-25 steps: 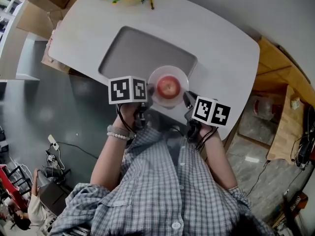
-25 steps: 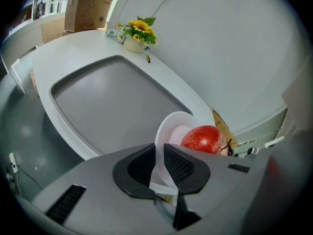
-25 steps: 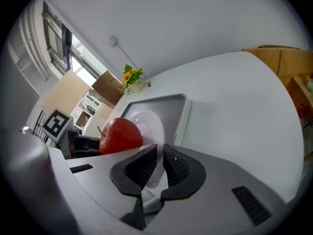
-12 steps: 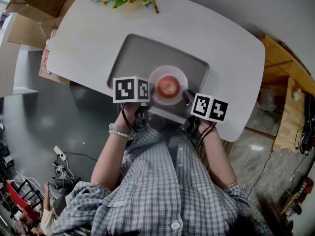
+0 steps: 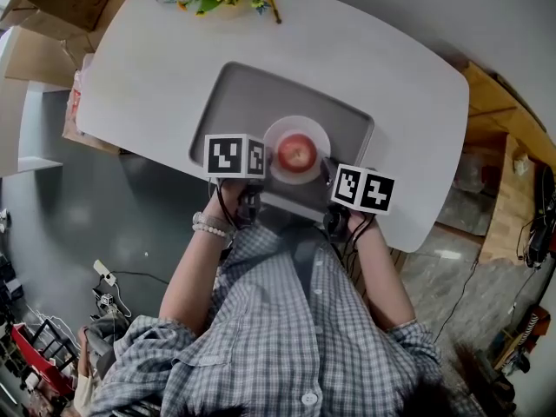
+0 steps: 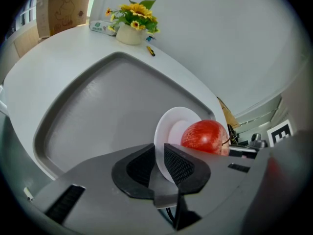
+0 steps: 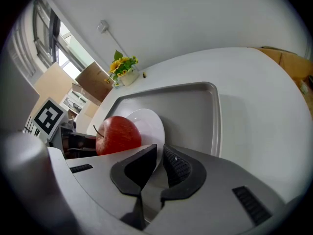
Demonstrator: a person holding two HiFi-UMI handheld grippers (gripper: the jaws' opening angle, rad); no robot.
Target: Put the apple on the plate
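Pinching the left rim of the white plate (image 6: 171,126) in the left gripper (image 6: 159,161), jaws drawn in to the rim's thickness, with the plate's lower part vanishing behind the black pads (image 6: 182,165). Carrying the red apple (image 5: 297,152) at the plate's middle, over the grey tray (image 5: 243,102) on the white table (image 5: 408,102), not showing whether plate and tray are touching, and cutting off the apple's underside behind gripper bodies in both gripper views. Clamping the plate's right rim likewise in the right gripper (image 7: 159,161), jaws almost together on it, and hiding both pairs of jaws under the marker cubes (image 5: 234,156) in the head view.
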